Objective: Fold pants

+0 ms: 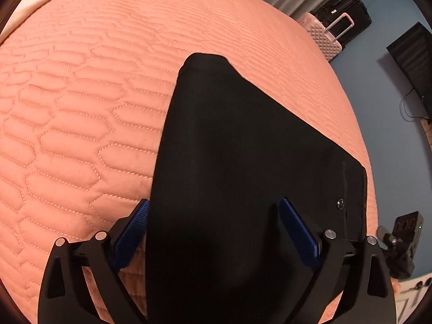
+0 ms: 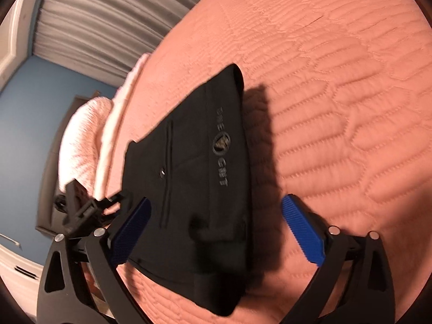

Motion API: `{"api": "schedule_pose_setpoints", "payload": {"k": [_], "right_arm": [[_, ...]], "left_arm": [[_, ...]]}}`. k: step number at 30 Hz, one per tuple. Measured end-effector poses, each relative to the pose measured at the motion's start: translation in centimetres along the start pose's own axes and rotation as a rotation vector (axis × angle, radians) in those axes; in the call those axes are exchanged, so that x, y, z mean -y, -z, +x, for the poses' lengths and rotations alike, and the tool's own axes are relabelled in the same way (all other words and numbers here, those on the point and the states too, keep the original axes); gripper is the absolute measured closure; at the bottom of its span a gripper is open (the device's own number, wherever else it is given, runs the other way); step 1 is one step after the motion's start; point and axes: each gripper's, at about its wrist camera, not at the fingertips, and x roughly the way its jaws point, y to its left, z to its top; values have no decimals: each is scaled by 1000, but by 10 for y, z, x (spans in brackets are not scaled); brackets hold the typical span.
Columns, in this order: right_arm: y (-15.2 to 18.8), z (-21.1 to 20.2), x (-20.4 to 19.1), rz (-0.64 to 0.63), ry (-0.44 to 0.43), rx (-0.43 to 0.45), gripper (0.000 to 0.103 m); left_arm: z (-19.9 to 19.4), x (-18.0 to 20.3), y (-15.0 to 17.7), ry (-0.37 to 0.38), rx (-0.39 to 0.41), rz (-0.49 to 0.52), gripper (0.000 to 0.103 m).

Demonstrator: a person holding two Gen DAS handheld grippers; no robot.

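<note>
Nearest, the left gripper and right gripper are being held spread, pinching nothing. Beyond them the pants are lying folded on the quilt. The fold seems nearly finished; next, an edge probably needs pinching for the last fold.

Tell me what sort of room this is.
Most likely a bedroom: black pants lie on a salmon quilted bedspread, with grey pleated curtains and a pink hard-shell suitcase by the blue wall.
</note>
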Motion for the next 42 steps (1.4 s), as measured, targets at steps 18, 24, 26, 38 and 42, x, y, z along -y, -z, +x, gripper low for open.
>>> {"api": "schedule_pose_setpoints", "payload": {"k": [18, 24, 26, 38, 42], "right_arm": [[-6, 36, -30, -167, -103, -90, 8], [0, 34, -35, -220, 13, -96, 31], [1, 33, -36, -221, 31, -98, 31], [-1, 21, -20, -124, -40, -133, 29], [1, 29, -29, -138, -40, -135, 14]], "left_arm": [[12, 25, 5, 12, -1, 117, 9], [6, 25, 12, -58, 33, 116, 28], [2, 19, 15, -54, 27, 111, 31], [-10, 15, 38, -217, 23, 188, 26], [-4, 13, 36, -225, 14, 154, 19]]}}
